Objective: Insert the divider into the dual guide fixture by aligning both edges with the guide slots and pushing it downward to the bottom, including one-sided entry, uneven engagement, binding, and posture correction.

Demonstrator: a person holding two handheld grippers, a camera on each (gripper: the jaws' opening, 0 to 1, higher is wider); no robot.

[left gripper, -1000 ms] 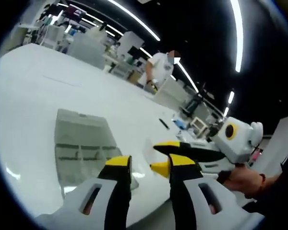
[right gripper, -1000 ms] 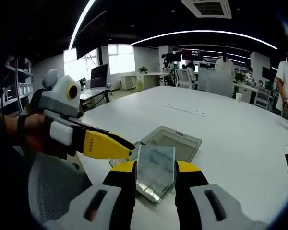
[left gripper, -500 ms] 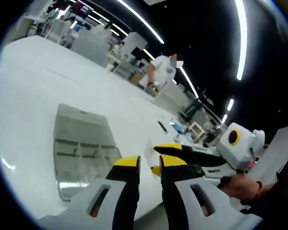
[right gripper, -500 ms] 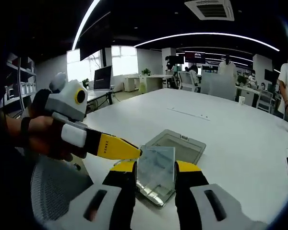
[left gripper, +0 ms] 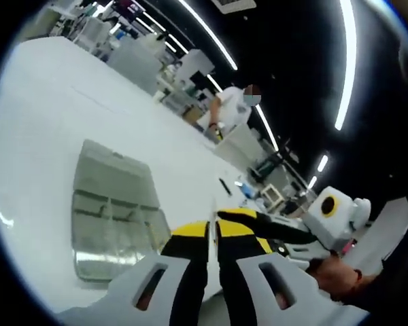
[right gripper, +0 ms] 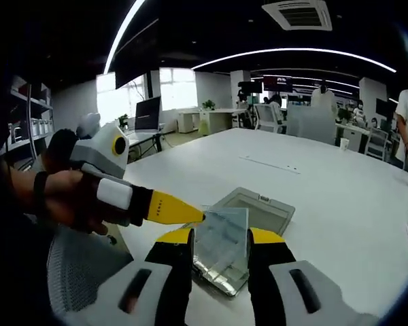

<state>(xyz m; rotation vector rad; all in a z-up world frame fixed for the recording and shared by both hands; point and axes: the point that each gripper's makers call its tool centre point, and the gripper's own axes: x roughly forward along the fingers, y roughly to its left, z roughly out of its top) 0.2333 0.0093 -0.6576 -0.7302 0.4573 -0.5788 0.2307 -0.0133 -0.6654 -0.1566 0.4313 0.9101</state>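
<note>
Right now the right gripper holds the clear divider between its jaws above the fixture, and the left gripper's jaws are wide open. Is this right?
One part is wrong: the left gripper's jaws are almost closed, as the left gripper view shows. The right gripper does hold the clear divider between its jaws above the fixture.

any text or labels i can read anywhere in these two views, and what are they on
None can be read.
Left gripper: small dark marks on its yellow jaw in the right gripper view, too blurred to read.
Wall screen: lit, but too far to read.
Divider and fixture: no print visible.
</note>
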